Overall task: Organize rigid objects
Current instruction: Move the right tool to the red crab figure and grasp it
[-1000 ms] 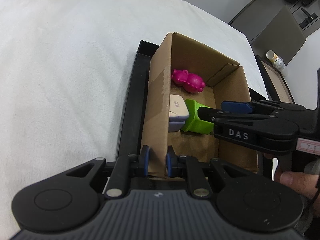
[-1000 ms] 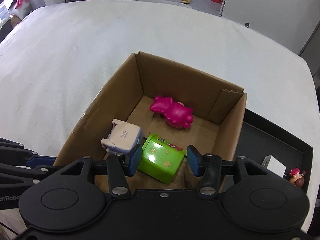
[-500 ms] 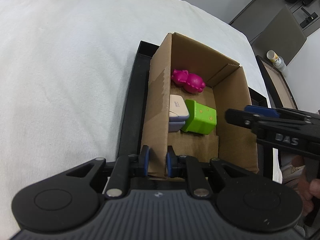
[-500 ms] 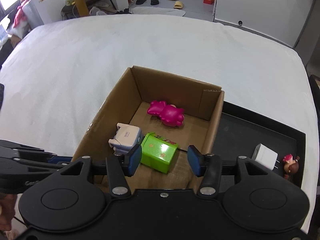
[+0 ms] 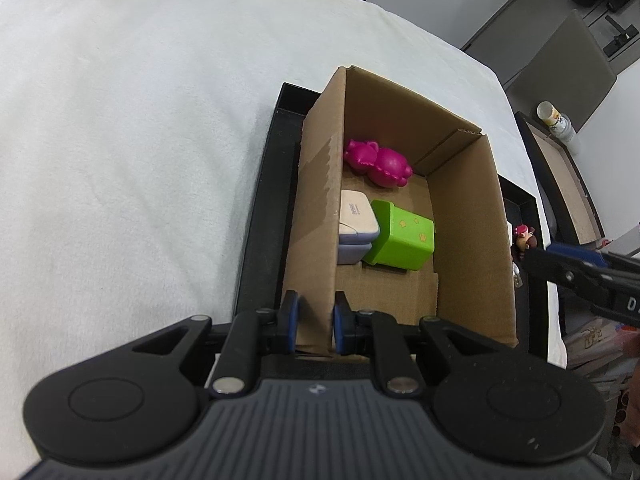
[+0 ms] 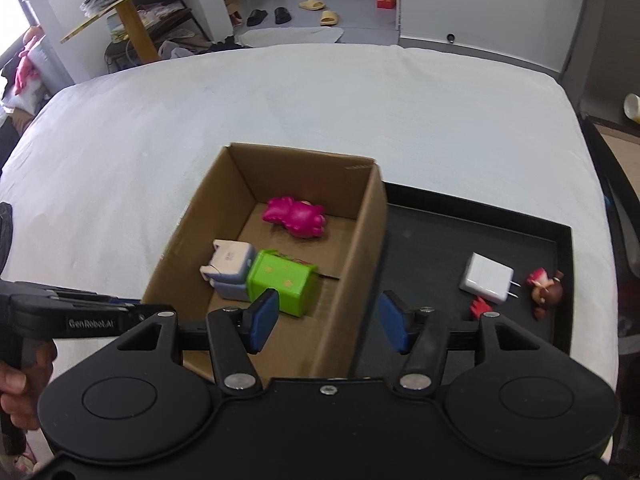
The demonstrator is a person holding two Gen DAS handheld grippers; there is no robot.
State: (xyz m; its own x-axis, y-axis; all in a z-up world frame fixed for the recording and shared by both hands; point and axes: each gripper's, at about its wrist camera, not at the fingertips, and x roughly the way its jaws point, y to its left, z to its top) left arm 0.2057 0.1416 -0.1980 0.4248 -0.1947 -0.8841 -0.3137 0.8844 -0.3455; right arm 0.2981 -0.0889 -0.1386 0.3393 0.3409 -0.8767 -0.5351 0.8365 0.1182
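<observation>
A cardboard box [image 5: 468,216] [image 6: 360,248] stands on a black tray [image 6: 440,248]. Inside lie a pink toy [image 5: 378,162] [image 6: 294,216], a white-and-lilac toy [image 5: 356,226] [image 6: 228,268] and a green block [image 5: 402,236] [image 6: 282,282]. My left gripper [image 5: 314,316] is shut on the box's near left wall. My right gripper [image 6: 326,320] is open and empty, raised above the box's right wall. A white charger [image 6: 486,278], a small brown-haired figurine [image 6: 542,286] [image 5: 524,236] and a red piece [image 6: 480,306] lie on the tray right of the box.
The tray sits on a white cloth-covered table [image 5: 140,140] [image 6: 280,100]. A wooden-framed board with a bottle [image 5: 554,118] stands past the table's far right. A yellow side table [image 6: 132,12] and slippers are on the floor beyond.
My right gripper let go of the green block, which now lies in the box, and has pulled up and to the right. The left gripper has kept its hold on the box wall.
</observation>
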